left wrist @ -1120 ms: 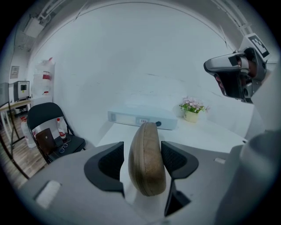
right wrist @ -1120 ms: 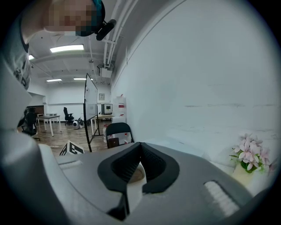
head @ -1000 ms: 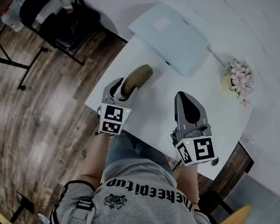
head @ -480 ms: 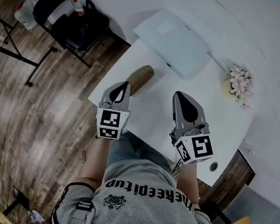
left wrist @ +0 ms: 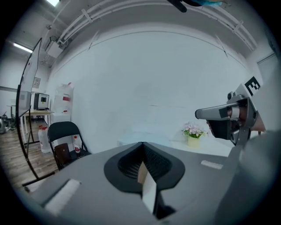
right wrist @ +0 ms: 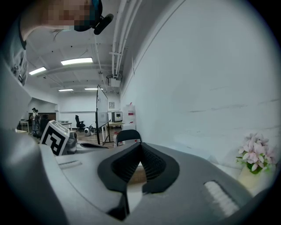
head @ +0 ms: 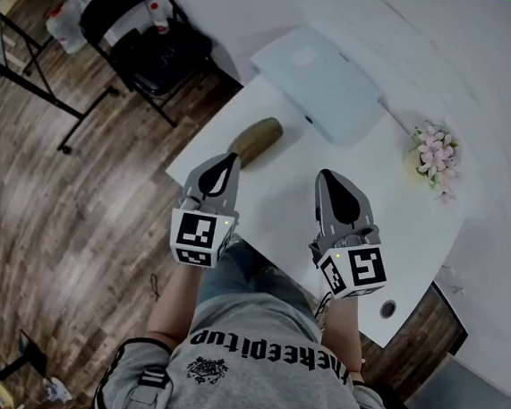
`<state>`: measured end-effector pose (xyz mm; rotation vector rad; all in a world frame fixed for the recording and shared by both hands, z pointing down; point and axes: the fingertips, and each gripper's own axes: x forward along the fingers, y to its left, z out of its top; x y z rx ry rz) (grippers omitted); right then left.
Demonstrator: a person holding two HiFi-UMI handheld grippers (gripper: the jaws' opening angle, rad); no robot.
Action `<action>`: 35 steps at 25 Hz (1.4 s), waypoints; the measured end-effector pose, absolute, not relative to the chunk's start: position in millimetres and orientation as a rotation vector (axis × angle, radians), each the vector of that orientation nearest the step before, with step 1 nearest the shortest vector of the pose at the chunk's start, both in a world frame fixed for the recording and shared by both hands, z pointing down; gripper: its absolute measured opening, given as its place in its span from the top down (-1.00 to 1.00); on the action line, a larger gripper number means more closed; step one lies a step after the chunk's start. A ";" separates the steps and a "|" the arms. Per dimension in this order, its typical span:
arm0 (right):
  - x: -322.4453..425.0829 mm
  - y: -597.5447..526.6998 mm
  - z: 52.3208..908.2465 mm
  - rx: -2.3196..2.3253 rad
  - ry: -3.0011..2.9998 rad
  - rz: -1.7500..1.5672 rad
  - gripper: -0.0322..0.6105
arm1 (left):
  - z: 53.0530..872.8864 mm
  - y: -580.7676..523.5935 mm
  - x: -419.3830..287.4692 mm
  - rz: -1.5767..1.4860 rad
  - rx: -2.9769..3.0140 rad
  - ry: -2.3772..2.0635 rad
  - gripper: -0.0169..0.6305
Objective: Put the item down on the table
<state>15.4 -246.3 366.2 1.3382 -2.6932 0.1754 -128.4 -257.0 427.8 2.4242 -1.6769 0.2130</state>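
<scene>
The item, a brown oblong loaf-shaped thing (head: 255,141), lies on the white table (head: 282,211) near its far left edge, with nothing touching it. My left gripper (head: 231,160) hovers just on the near side of it, apart from it; its jaws are shut and empty, and the tips meet in the left gripper view (left wrist: 142,144). To its right, my right gripper (head: 327,175) hangs over the middle of the table. Its tips also meet with nothing between them (right wrist: 140,145).
A flat white case (head: 317,79) lies at the table's far edge. A small pot of pink flowers (head: 436,149) stands at the far right. A black chair (head: 150,36) stands on the wood floor beyond the table's left corner. The table's left edge runs close under my left gripper.
My left gripper, open around the brown item a second ago, has let go, drawn back toward me, risen and shut. The item stays on the table. My right gripper has barely shifted.
</scene>
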 end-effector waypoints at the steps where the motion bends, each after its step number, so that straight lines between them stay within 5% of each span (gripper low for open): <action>1: 16.3 -244.7 365.2 1.337 -2.699 0.172 0.90 | 423.6 -253.8 -126.6 0.201 2.428 -1.674 0.90; 35: 64.3 -174.9 321.0 1.312 -2.843 0.048 0.90 | 319.7 -158.7 -100.1 -0.068 2.460 -1.904 0.89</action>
